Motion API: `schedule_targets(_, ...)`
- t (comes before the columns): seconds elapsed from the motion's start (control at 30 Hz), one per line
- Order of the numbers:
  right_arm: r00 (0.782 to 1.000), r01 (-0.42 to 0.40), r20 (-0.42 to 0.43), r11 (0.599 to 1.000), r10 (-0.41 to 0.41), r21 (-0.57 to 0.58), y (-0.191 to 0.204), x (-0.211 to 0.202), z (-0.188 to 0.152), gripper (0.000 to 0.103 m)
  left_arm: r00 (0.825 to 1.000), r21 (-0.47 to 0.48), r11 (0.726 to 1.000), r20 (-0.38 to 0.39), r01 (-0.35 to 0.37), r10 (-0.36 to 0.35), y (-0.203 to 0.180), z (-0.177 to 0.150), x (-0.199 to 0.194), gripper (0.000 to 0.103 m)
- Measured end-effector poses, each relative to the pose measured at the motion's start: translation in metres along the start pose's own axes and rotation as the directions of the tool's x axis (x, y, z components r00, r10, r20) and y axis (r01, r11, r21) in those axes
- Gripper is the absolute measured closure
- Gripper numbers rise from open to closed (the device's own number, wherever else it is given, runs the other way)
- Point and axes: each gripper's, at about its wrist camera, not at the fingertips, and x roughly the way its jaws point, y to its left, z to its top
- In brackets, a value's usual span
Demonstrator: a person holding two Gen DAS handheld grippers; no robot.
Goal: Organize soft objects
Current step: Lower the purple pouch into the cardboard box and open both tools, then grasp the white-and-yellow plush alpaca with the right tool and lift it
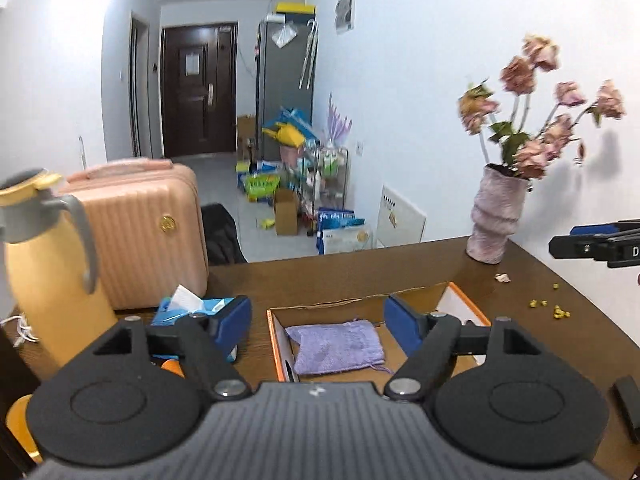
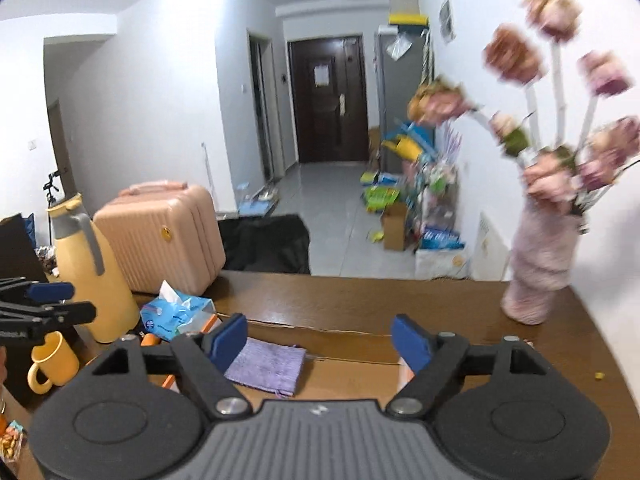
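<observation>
The left gripper (image 1: 318,322) hovers above the near edge of an open cardboard box (image 1: 466,300) with orange-trimmed walls; its blue-padded fingers (image 1: 236,320) are spread wide and hold nothing. Between the fingers, on the box floor, lies the task item — a lilac drawstring pouch (image 1: 336,346), flat, with its cord trailing toward the near wall. The right gripper (image 2: 320,342) is positioned over the same box from the other side, its fingers equally spread apart and empty; in its view the pouch (image 2: 266,366) lies just beside and partly behind the left-hand pad (image 2: 230,338). Whether that pad touches the fabric cannot be determined. The box rests on a dark brown wooden table (image 1: 360,272). To the left of the box stand a blue tissue pack (image 2: 176,312) with a white tissue protruding, a yellow thermos jug (image 2: 94,276) with a grey handle, and a yellow mug (image 2: 52,362). A pink ribbed suitcase (image 1: 148,232) stands behind the tissue pack. At the far right corner of the table, near the wall, stands a pink ribbed vase (image 1: 496,216) holding dried pink flowers (image 1: 540,120) — motion-blurred in the right wrist view. Small yellow crumbs (image 1: 556,310) lie scattered on the table to the right of the box.
</observation>
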Motion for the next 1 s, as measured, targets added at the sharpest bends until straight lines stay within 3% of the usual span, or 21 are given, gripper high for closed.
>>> schedule_targets(0.27, 0.998, -0.032, 0.062, 0.999, 0.033, -0.016, 0.014, -0.090, -0.040, 0.024, 0.999, 0.017, 1.000, 0.043, 0.022, -0.023, -0.032, -0.039, -0.071, 0.018)
schedule_targets(0.4, 0.991, -0.069, 0.113, 0.997, 0.071, -0.017, 0.023, -0.129, -0.084, 0.024, 0.996, 0.000, 1.000, 0.087, 0.006, -0.006, -0.041, -0.086, -0.106, 0.018)
schedule_targets(0.57, 0.981, -0.109, 0.163, 0.994, 0.106, 0.005, 0.030, -0.170, -0.158, 0.022, 0.989, -0.010, 0.999, 0.144, 0.047, -0.045, -0.051, -0.156, -0.154, 0.011)
schedule_targets(0.63, 0.978, -0.096, 0.188, 0.995, 0.095, -0.003, 0.035, -0.185, -0.189, 0.019, 0.983, 0.007, 0.996, 0.163, 0.087, -0.087, -0.054, -0.186, -0.175, 0.009)
schedule_targets(0.83, 0.976, -0.013, 0.216, 0.999, 0.005, 0.036, 0.046, -0.211, -0.281, 0.017, 0.977, -0.037, 0.997, 0.203, 0.075, -0.066, -0.056, -0.254, -0.214, 0.001)
schedule_targets(1.0, 0.989, 0.042, 0.139, 0.998, -0.049, 0.053, 0.046, -0.197, -0.315, 0.017, 0.987, -0.020, 0.998, 0.154, 0.056, -0.053, -0.060, -0.260, -0.203, 0.001)
